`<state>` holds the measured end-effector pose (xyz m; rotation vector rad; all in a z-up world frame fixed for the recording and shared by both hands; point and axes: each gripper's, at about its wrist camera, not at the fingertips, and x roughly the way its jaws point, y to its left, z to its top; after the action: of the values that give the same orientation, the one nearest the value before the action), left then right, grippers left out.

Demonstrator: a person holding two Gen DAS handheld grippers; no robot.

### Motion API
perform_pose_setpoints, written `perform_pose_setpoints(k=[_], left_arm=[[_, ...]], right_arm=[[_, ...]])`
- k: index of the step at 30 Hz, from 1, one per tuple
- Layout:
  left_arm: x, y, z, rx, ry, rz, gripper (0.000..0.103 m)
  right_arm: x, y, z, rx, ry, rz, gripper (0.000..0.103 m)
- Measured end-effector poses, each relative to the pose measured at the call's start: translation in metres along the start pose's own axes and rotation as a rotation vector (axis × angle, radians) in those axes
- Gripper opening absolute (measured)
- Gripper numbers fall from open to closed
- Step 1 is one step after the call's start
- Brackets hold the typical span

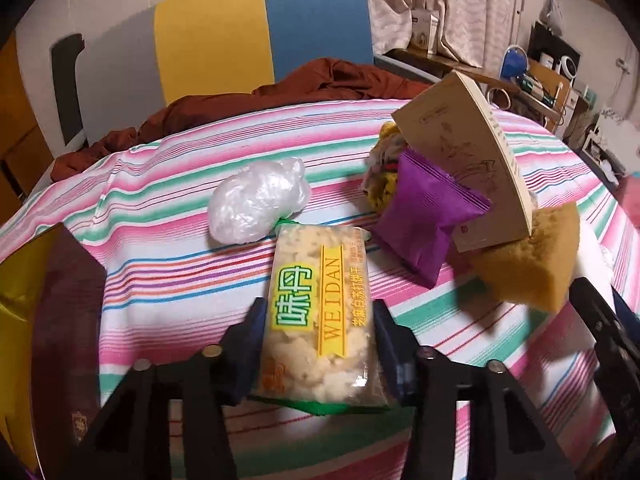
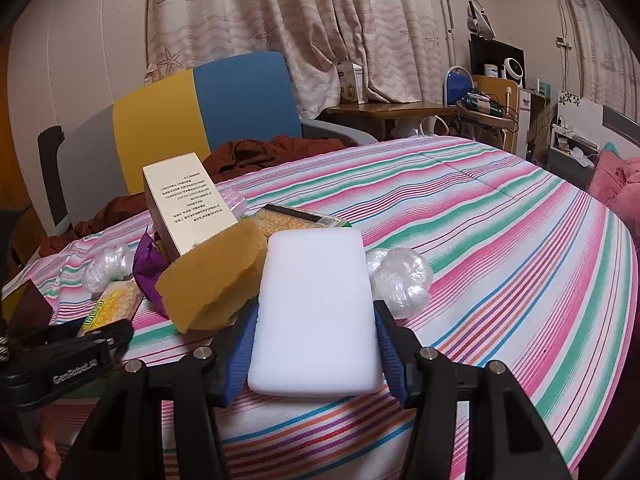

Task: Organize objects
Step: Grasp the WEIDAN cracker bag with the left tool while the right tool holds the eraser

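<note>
On the striped pink-and-green bedspread [image 2: 500, 240], both grippers look mid-carry: left gripper [image 1: 318, 340] clamped on the clear yellow-labelled cracker packet [image 1: 320, 320], right gripper [image 2: 314, 344] clamped on the white rectangular foam block [image 2: 316, 312]; next, each needs a placement spot beside the pile.

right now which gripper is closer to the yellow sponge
Right. The right gripper, clamped on the white foam block, sits right beside the yellow sponge. The left gripper, holding the cracker packet, is farther off, to the sponge's left.
</note>
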<state>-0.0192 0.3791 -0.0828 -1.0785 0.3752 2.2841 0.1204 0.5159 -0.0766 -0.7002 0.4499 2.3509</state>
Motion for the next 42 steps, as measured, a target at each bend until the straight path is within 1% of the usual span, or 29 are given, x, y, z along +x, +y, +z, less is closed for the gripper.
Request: perform_pose_setpoints(k=[5, 9, 12, 14, 17, 19, 22, 25, 28, 31, 34, 36, 38, 40, 42], left_arm=[[-0.013, -0.001, -0.014, 0.011, -0.031, 0.022, 0.050], [-0.022, 0.000, -0.026, 0.008, -0.052, 0.016, 0.050], [-0.031, 0.003, -0.036, -0.005, -0.061, 0.004, 0.050], [-0.036, 0.004, -0.042, -0.004, -0.068, -0.007, 0.050], [-0.043, 0.004, -0.052, 0.010, -0.079, -0.021, 0.050], [-0.047, 0.006, -0.057, 0.014, -0.087, -0.031, 0.050], [-0.051, 0.007, -0.062, 0.011, -0.094, -0.045, 0.050], [-0.055, 0.011, -0.066, 0.009, -0.091, -0.075, 0.049], [-0.062, 0.013, -0.070, 0.026, -0.086, -0.100, 0.049], [-0.071, 0.019, -0.078, 0.015, -0.083, -0.114, 0.049], [-0.081, 0.027, -0.083, -0.032, -0.079, -0.157, 0.049], [-0.092, 0.030, -0.085, -0.047, -0.090, -0.188, 0.049], [-0.106, 0.033, -0.087, -0.055, -0.119, -0.240, 0.049], [-0.119, 0.033, -0.088, -0.052, -0.143, -0.265, 0.049], [-0.132, 0.039, -0.088, -0.072, -0.160, -0.285, 0.049]], right_arm=[[-0.009, -0.001, -0.004, 0.010, -0.034, -0.028, 0.056], [-0.024, -0.004, -0.006, 0.025, -0.113, -0.057, 0.056], [-0.036, -0.001, -0.007, 0.012, -0.176, -0.051, 0.056], [-0.041, 0.003, -0.006, -0.010, -0.196, -0.036, 0.056], [-0.043, 0.008, -0.003, -0.033, -0.186, -0.006, 0.056], [-0.046, 0.013, -0.004, -0.043, -0.169, 0.034, 0.056], [-0.054, 0.024, -0.015, -0.073, -0.140, 0.082, 0.056], [-0.062, 0.036, -0.028, -0.103, -0.107, 0.119, 0.056], [-0.068, 0.041, -0.037, -0.094, -0.081, 0.143, 0.056], [-0.071, 0.044, -0.042, -0.074, -0.049, 0.163, 0.056], [-0.073, 0.046, -0.045, -0.070, -0.032, 0.168, 0.056], [-0.075, 0.048, -0.046, -0.067, -0.021, 0.174, 0.056], [-0.077, 0.051, -0.046, -0.070, -0.019, 0.177, 0.056], [-0.080, 0.056, -0.047, -0.074, -0.015, 0.184, 0.056], [-0.084, 0.060, -0.046, -0.077, -0.012, 0.194, 0.056]])
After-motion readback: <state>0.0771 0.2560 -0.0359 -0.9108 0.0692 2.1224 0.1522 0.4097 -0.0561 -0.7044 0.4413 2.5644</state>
